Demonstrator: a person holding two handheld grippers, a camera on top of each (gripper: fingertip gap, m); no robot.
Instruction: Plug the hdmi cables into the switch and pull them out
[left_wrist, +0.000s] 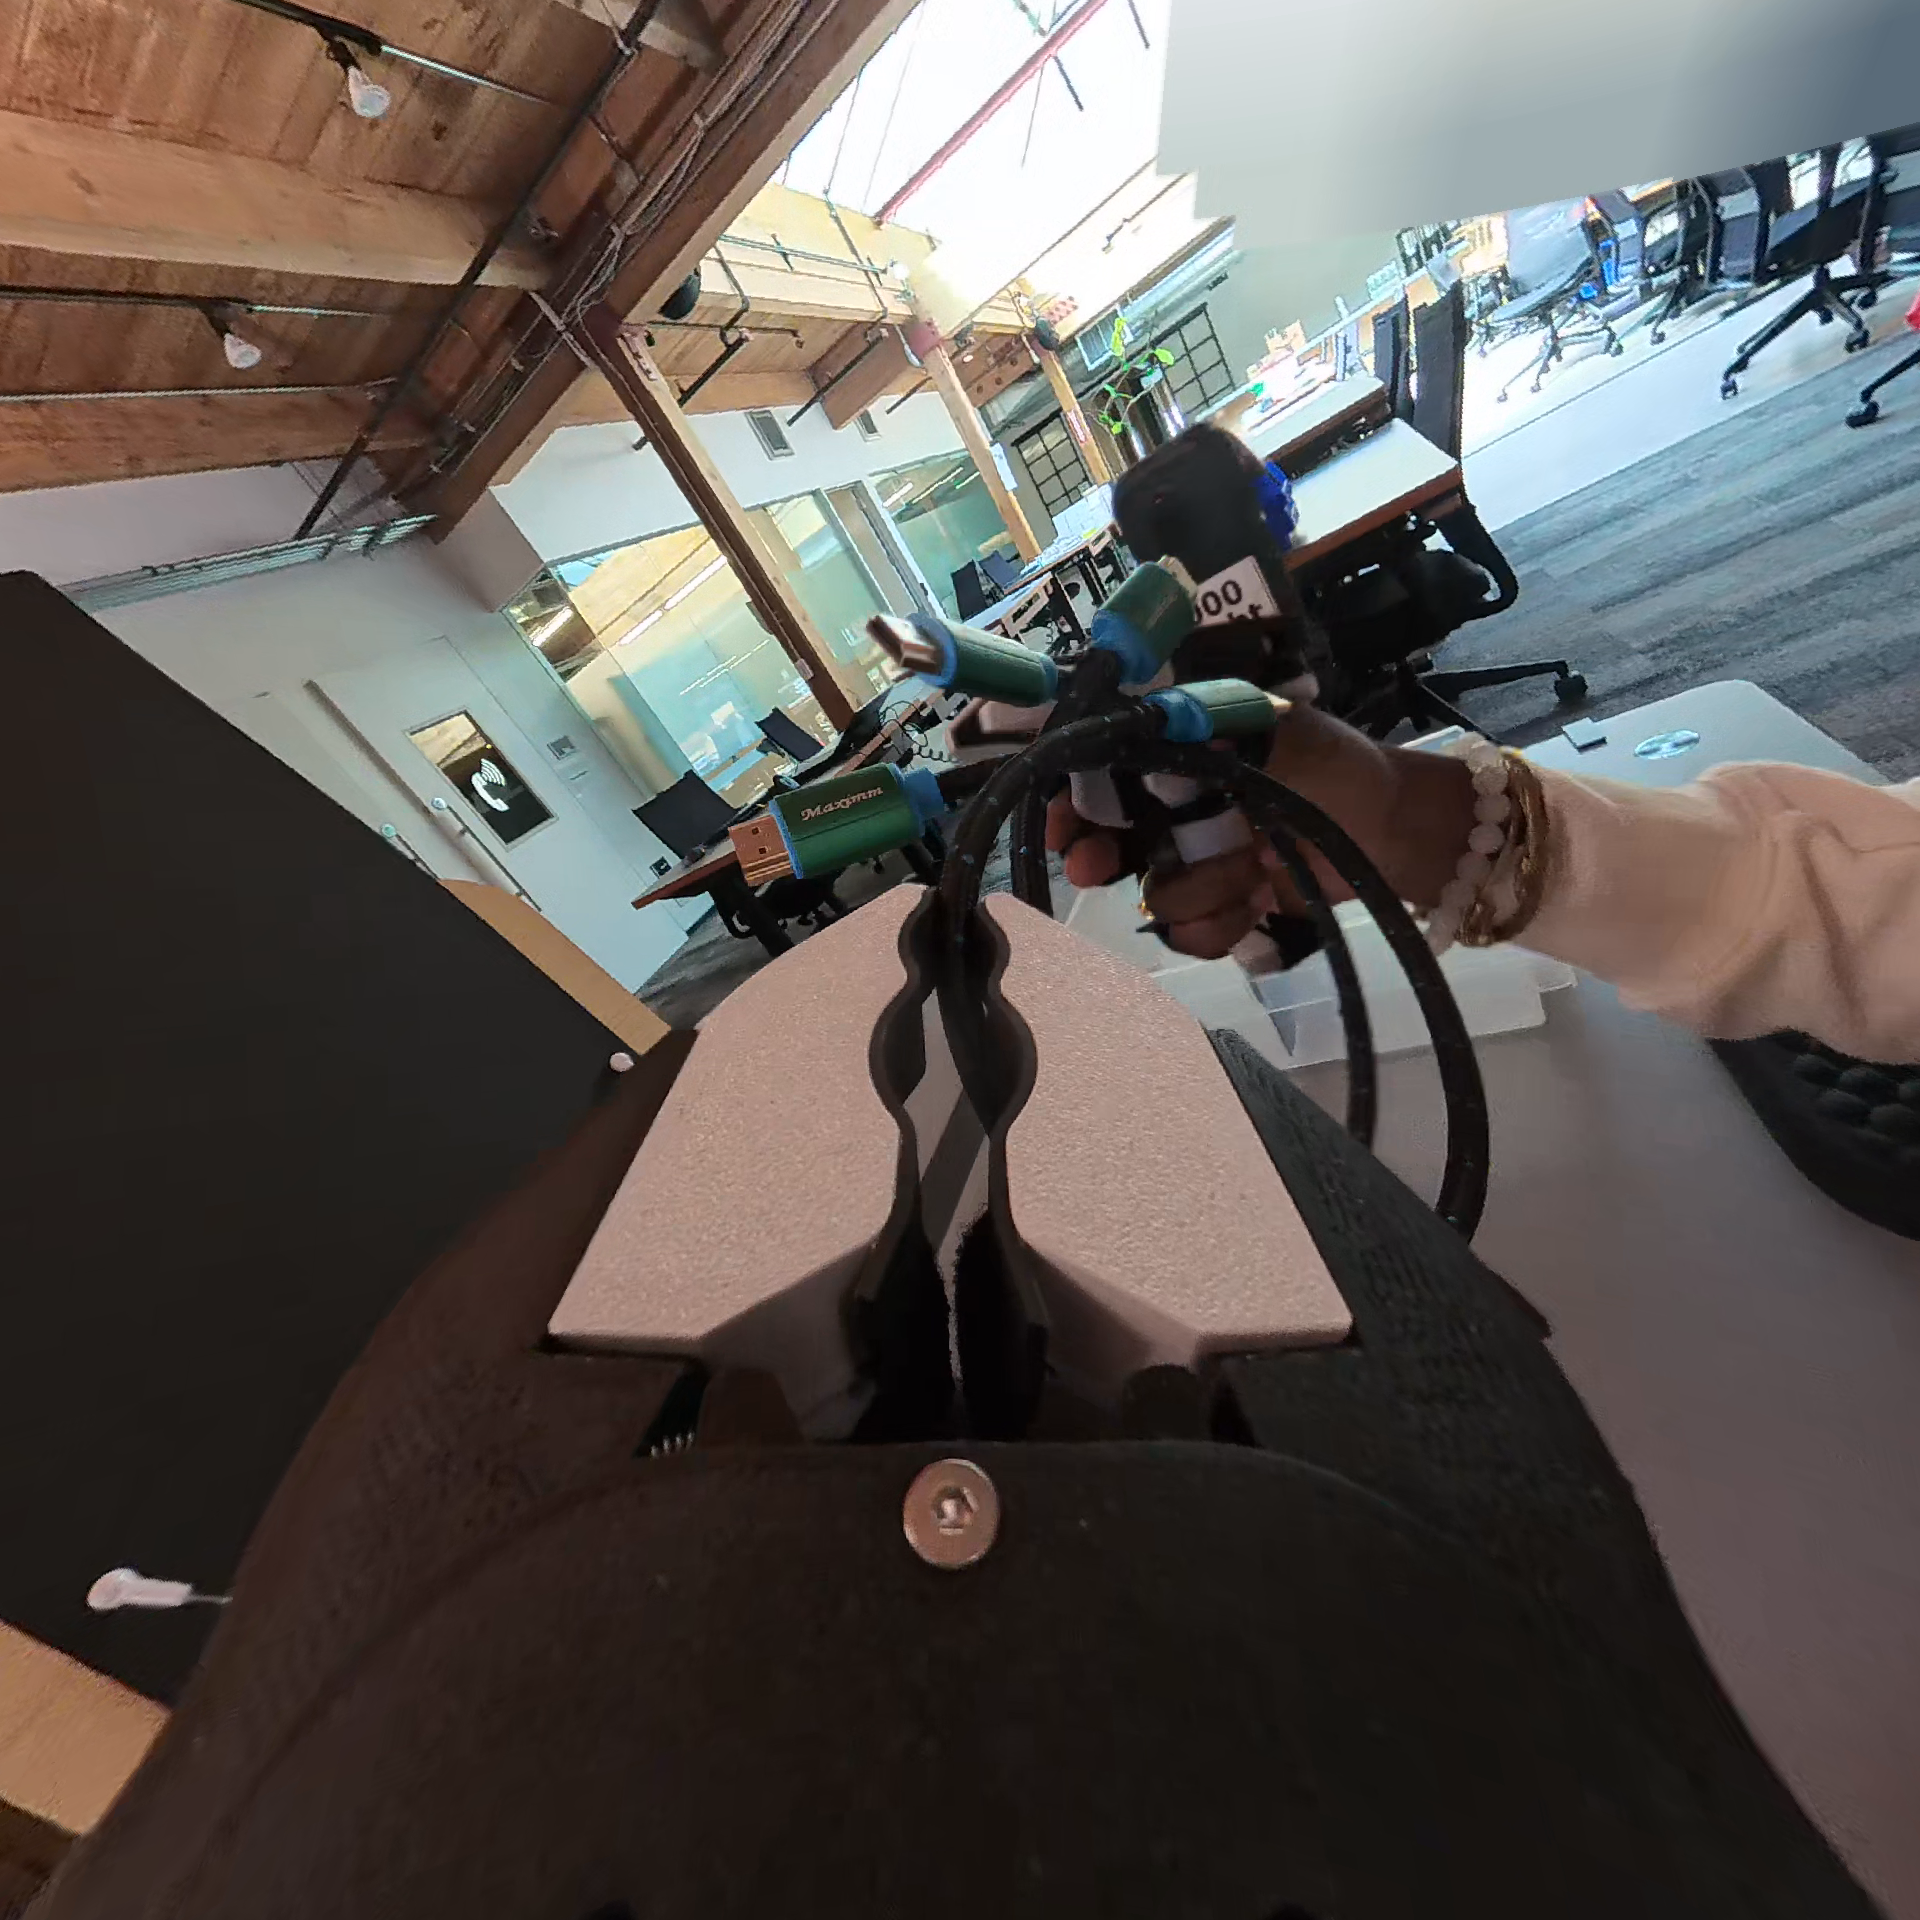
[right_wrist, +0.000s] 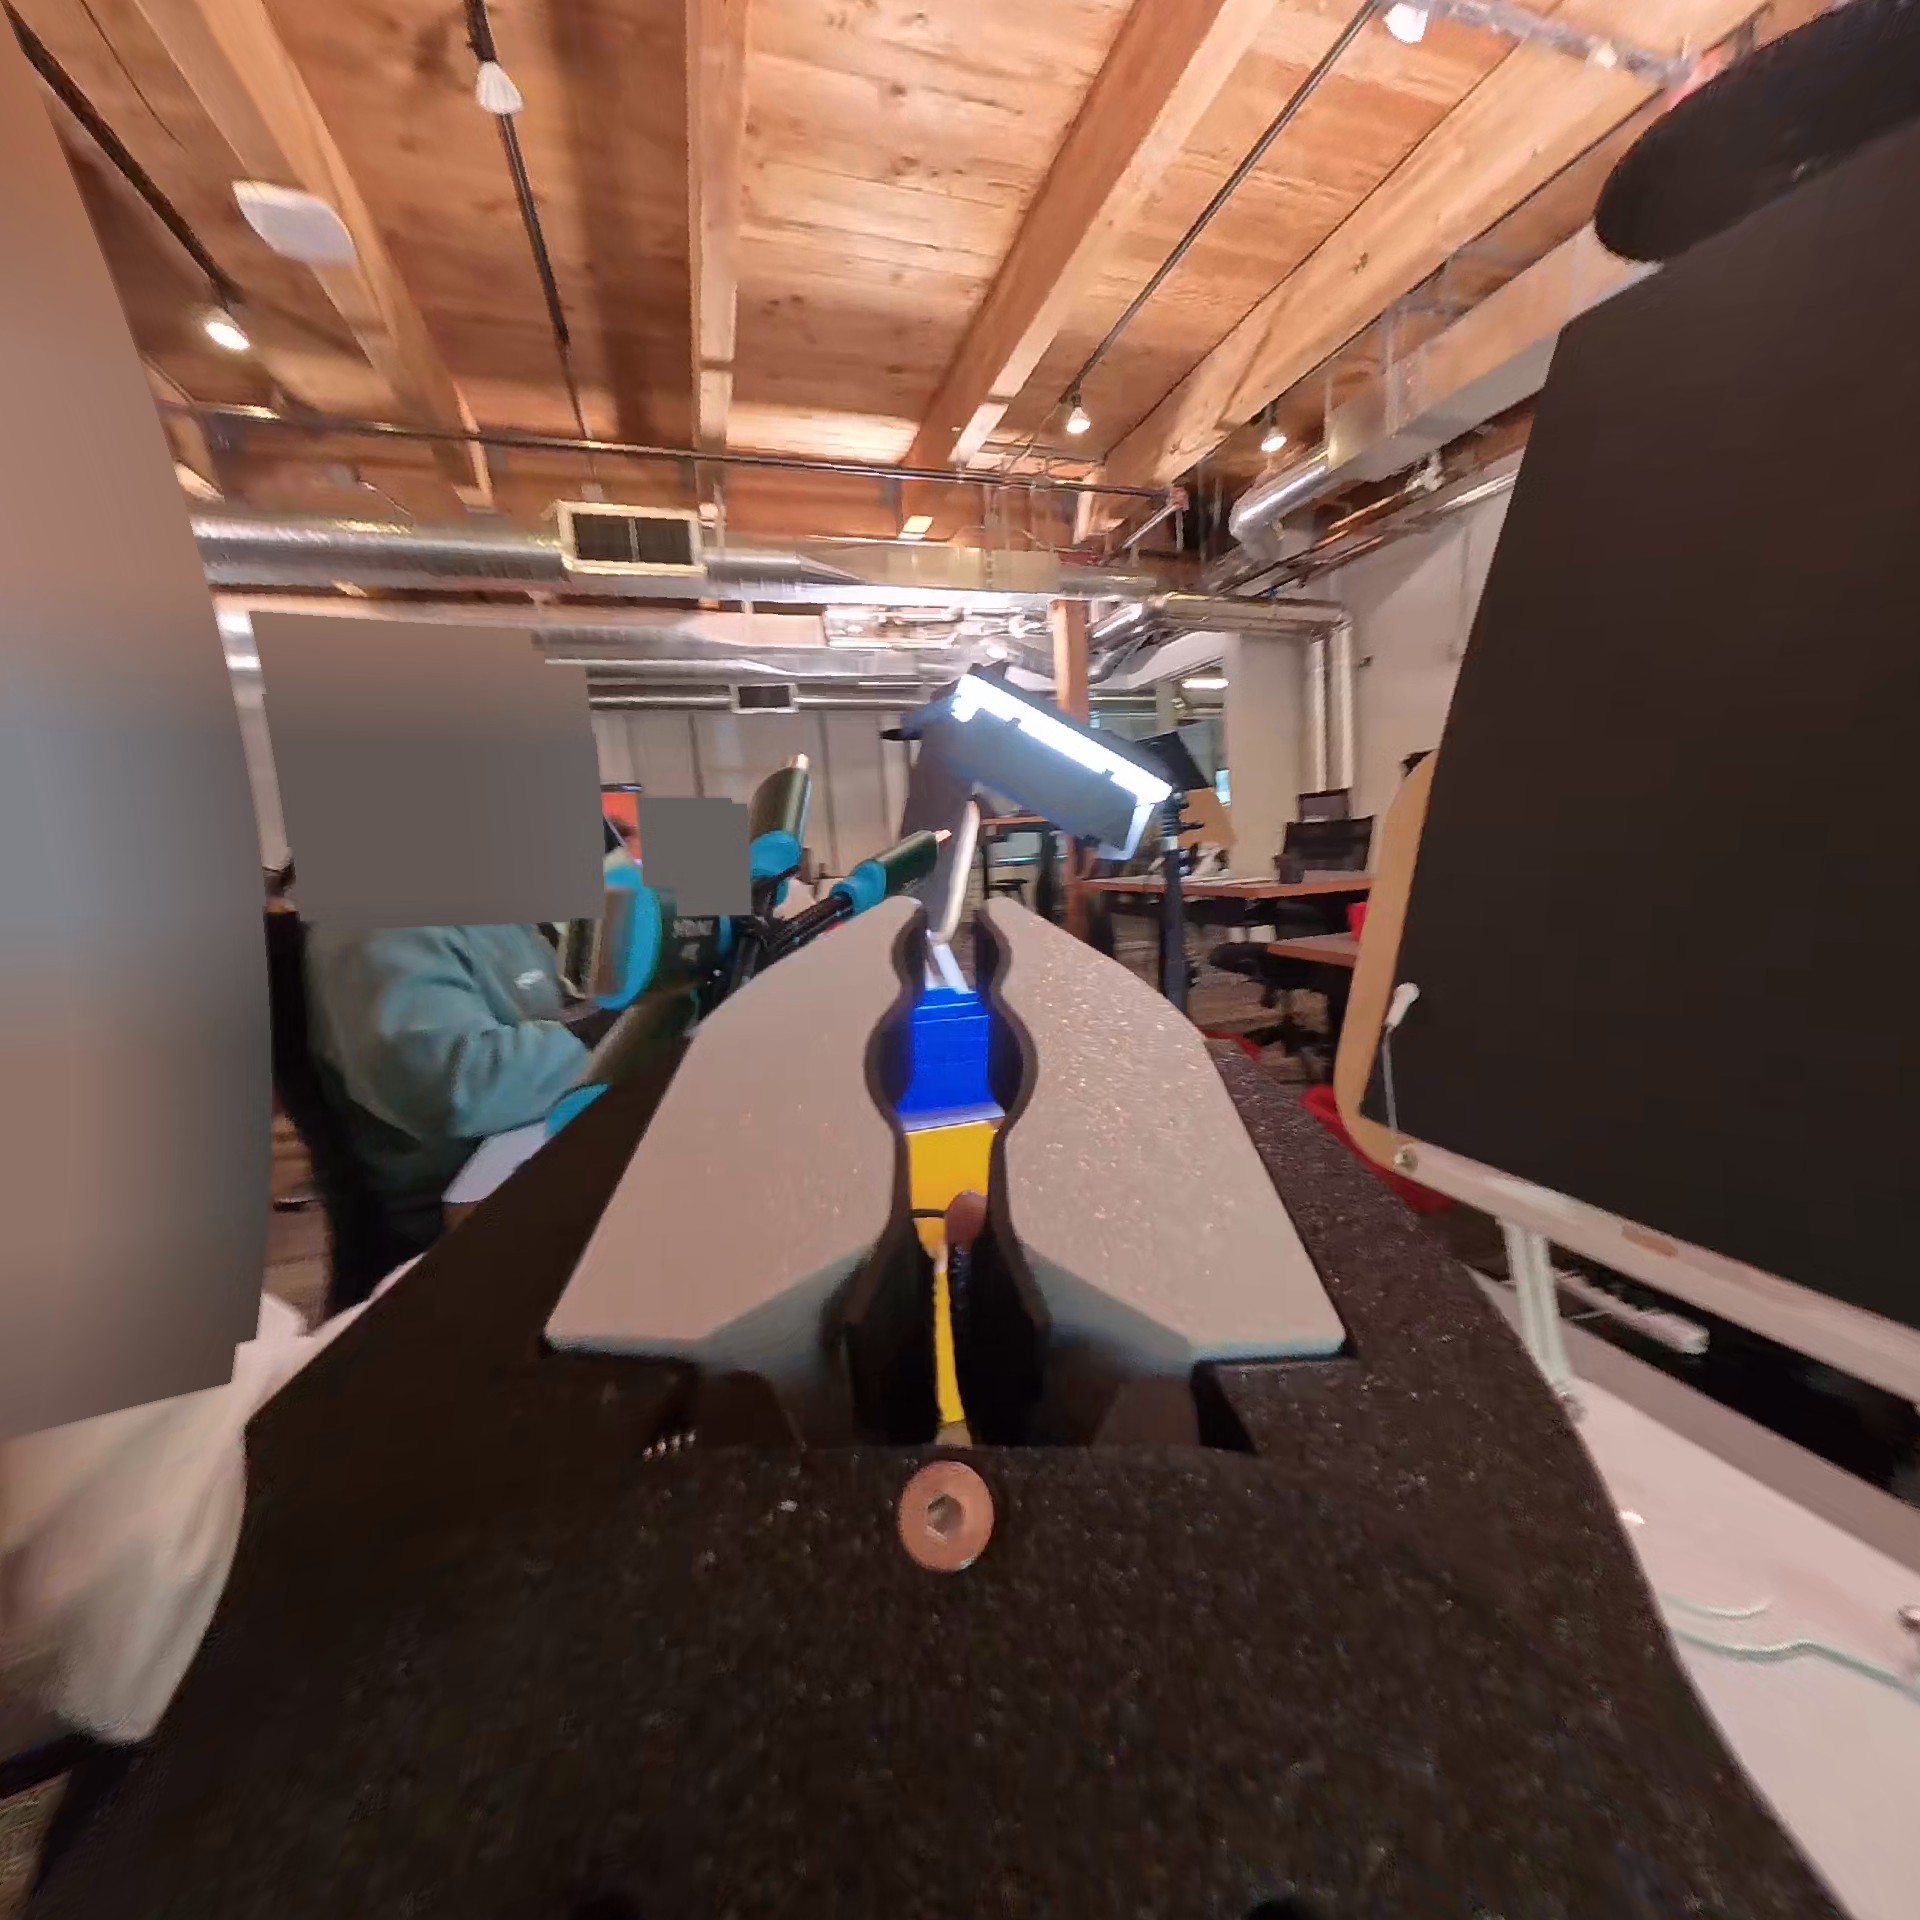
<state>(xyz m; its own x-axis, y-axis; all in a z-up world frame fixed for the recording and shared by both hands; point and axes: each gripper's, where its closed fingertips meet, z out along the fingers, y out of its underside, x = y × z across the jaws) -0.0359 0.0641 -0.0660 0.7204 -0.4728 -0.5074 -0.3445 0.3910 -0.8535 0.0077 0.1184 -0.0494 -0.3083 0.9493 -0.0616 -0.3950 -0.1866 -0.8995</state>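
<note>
My left gripper is shut on black braided HDMI cables that loop down to the right. Several green plugs with blue collars fan out beyond its tips, such as one on the left and one higher up. A hand holds the right gripper's black body just behind the plugs. My right gripper points up, its jaws nearly together; a thin pale strip shows at the tip gap. The plugs lie just left of its tips. No switch is in view.
A black panel stands close on the left. The white table holds a silver laptop and a clear plastic box. In the right wrist view a black screen back stands right; a lit lamp is ahead. There is about 8 cm between the tips of the two grippers.
</note>
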